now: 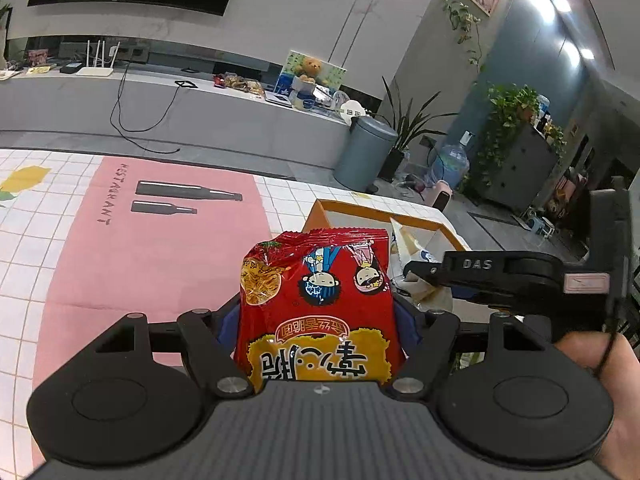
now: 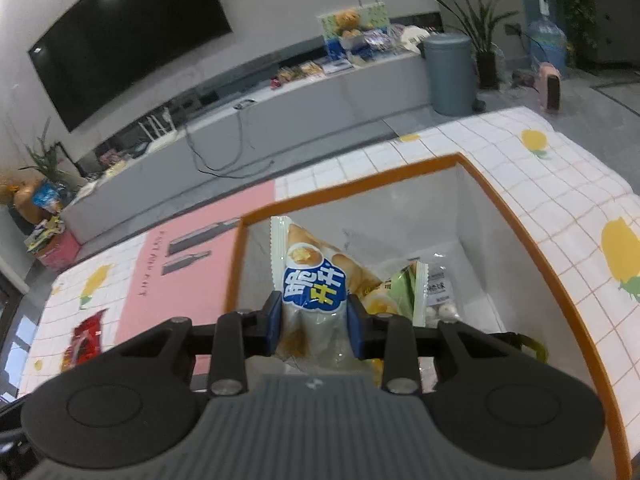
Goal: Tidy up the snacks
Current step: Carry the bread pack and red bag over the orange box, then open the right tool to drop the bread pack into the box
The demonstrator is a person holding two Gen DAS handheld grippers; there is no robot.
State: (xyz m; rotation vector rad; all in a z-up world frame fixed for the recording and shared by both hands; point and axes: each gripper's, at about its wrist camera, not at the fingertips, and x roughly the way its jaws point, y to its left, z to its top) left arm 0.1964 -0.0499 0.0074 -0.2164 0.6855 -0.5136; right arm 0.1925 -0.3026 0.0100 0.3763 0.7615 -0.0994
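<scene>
My left gripper (image 1: 318,320) is shut on a red noodle snack bag (image 1: 316,300) and holds it above the table, near the orange-rimmed box (image 1: 360,209). My right gripper (image 2: 314,322) is shut on a clear chip bag with a blue label (image 2: 316,288) and holds it over the inside of the orange-rimmed box (image 2: 520,216). A green snack pack (image 2: 404,288) and a clear pack of white pieces (image 2: 440,296) lie in the box. The right gripper also shows in the left wrist view (image 1: 412,270). Another red snack bag (image 2: 84,340) lies on the table at far left.
The table wears a checked cloth with a pink panel (image 1: 160,240) and lemon prints (image 2: 620,256). Beyond it stand a grey bin (image 1: 366,152), a water jug (image 1: 450,166), plants and a long TV bench (image 1: 180,108) with clutter.
</scene>
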